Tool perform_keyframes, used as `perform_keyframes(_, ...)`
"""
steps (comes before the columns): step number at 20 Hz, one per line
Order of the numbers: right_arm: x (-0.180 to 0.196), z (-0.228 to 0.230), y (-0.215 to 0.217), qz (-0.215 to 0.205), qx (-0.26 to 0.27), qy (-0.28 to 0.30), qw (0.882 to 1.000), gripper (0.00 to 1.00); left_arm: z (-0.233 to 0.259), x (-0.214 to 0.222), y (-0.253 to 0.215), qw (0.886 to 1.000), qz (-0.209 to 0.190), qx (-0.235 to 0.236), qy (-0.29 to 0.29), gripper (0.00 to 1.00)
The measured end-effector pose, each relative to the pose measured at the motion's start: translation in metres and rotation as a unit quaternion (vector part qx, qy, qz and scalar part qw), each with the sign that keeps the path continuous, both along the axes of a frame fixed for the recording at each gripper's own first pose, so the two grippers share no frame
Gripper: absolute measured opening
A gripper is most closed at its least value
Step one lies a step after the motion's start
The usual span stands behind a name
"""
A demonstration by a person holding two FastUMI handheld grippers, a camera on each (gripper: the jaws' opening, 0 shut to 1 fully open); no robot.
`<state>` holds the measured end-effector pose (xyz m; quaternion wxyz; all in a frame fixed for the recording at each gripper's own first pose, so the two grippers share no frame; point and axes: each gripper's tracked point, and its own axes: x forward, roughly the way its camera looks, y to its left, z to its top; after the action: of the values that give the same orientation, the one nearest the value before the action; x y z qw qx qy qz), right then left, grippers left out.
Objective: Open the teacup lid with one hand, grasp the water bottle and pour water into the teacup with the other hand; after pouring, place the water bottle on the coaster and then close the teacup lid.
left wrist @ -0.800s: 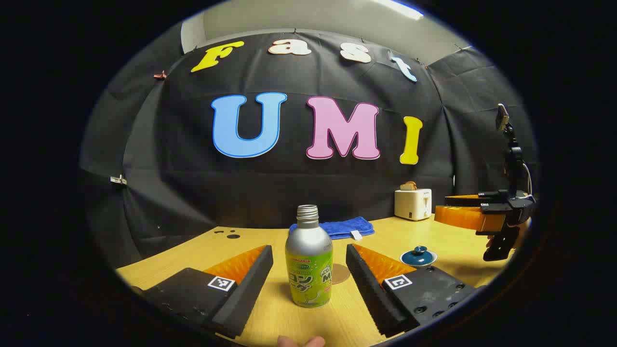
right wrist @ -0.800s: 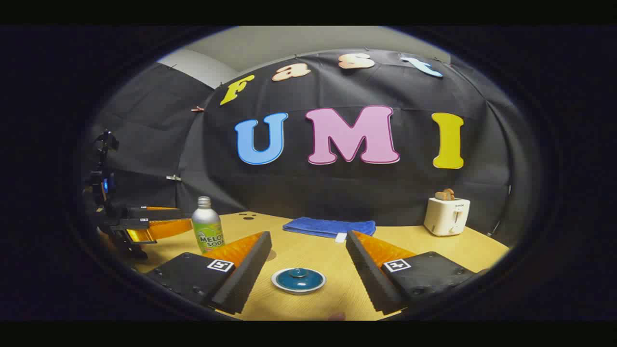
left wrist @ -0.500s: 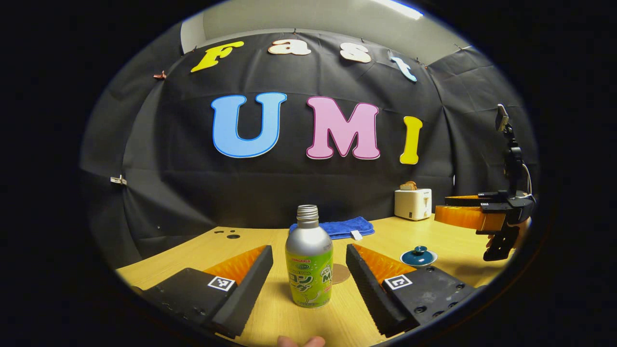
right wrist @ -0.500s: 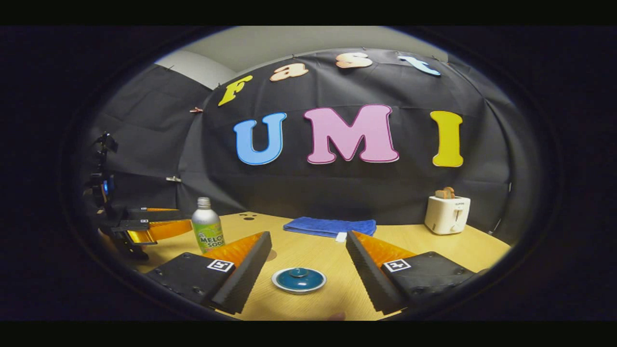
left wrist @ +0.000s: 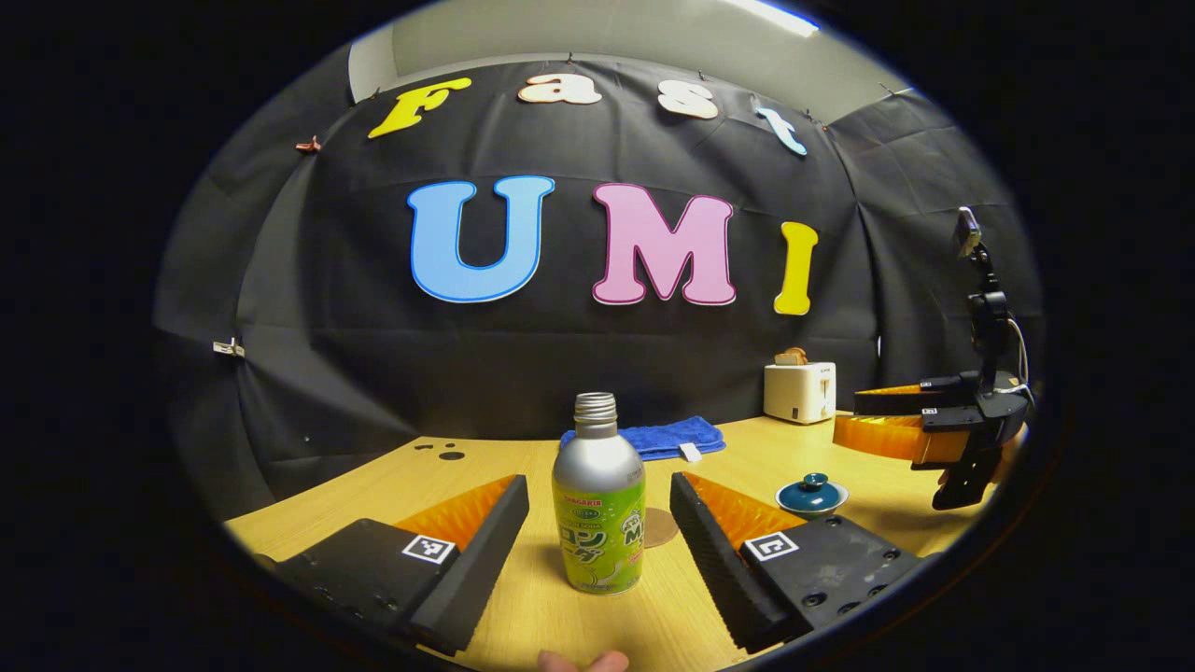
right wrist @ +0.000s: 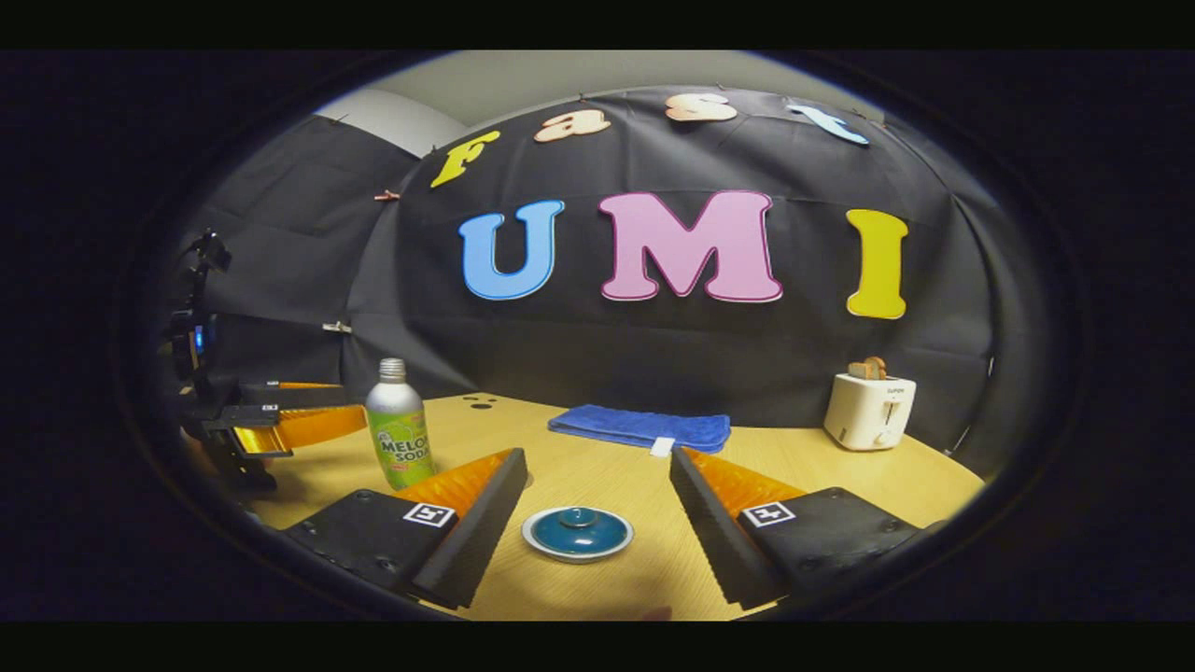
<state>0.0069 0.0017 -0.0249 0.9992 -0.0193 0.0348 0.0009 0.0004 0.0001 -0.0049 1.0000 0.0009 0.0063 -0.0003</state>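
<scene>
Lowered slightly since the earlier frames: right gripper (left wrist: 864,422), seen from the left gripper view hanging above the table (left wrist: 523,616), now sitting a little nearer the tabletop to the right of the teacup lid (left wrist: 810,495). Unmoved otherwise: bottle, lid, cloth, toaster.

Left gripper (left wrist: 597,532) released, jaws spread wide on either side of the water bottle (left wrist: 597,509), neither finger touching it. Bottle upright on the table, cap off, metal neck bare. Round coaster (left wrist: 660,527) lying flat just behind and right of the bottle, partly hidden by it. Fingertip of a hand (left wrist: 583,661) visible below the bottle.

Right gripper (right wrist: 597,523) also released, jaws wide apart around the lid (right wrist: 577,533), clear of it on both sides. Lid resting flat, knob up; cup beneath not discernible. Bottle (right wrist: 400,439) well left of the lid, left gripper (right wrist: 313,411) beside it.

Blue cloth (right wrist: 640,428) folded behind the lid near the wall. White toaster (right wrist: 869,409) far right of the cloth, bread poking out.
</scene>
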Motion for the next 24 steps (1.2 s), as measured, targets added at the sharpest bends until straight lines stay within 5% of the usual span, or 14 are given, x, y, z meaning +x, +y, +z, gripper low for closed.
perform_keyframes(7,0.012,-0.035,0.000,-0.001,-0.030,0.071,0.997,0.92,-0.004,0.002,0.001,1.000,0.005,0.005,0.005,0.96)
perform_keyframes(11,0.020,-0.058,0.004,0.009,-0.055,0.116,0.992,0.73,-0.005,0.001,0.001,1.000,0.004,0.003,0.007,0.97)
perform_keyframes(14,0.023,-0.068,0.009,0.020,-0.034,0.133,0.990,0.73,-0.005,0.002,0.001,1.000,0.004,0.002,0.008,0.97)
perform_keyframes(17,0.024,-0.078,0.007,0.020,-0.007,0.154,0.988,0.50,-0.006,0.002,0.001,1.000,0.004,0.002,0.009,0.97)
perform_keyframes(24,0.025,-0.078,0.016,0.039,0.015,0.158,0.987,0.40,-0.006,0.003,0.001,1.000,0.006,0.001,0.009,0.97)
